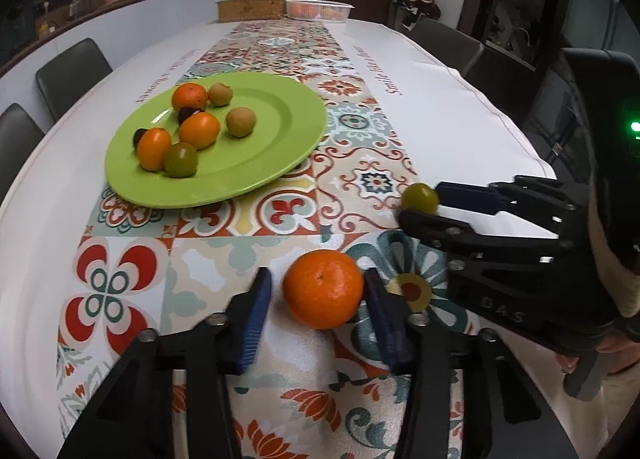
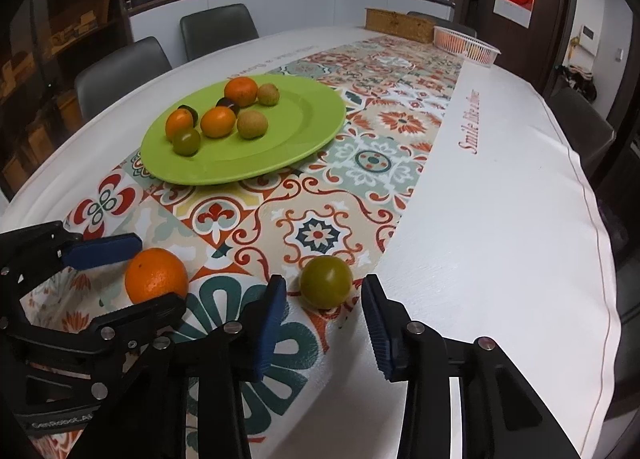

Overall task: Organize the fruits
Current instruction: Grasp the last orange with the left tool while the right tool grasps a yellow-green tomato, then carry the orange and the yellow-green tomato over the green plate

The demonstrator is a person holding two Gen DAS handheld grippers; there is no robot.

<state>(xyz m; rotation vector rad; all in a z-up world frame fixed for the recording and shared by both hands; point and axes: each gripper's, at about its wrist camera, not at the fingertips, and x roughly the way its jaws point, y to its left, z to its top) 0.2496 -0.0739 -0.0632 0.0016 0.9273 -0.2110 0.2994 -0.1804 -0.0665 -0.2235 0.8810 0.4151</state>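
Observation:
A green plate (image 1: 280, 147) (image 2: 312, 127) lies on the patterned runner and holds several small fruits: orange, green, brown and dark ones. An orange mandarin (image 1: 323, 288) (image 2: 156, 276) sits on the runner between the open fingers of my left gripper (image 1: 318, 295) (image 2: 132, 279); the right pad is at or very near its side. A small green fruit (image 2: 326, 281) (image 1: 419, 198) sits on the runner's edge between the open fingers of my right gripper (image 2: 326, 315) (image 1: 418, 197). Neither fruit is gripped.
A wicker box (image 1: 250, 8) (image 2: 398, 24) and a white basket of orange fruit (image 1: 318, 10) (image 2: 466, 44) stand at the table's far end. Grey chairs (image 1: 72, 73) (image 2: 218, 29) ring the table. The white tablecloth (image 2: 500, 219) spreads to the right.

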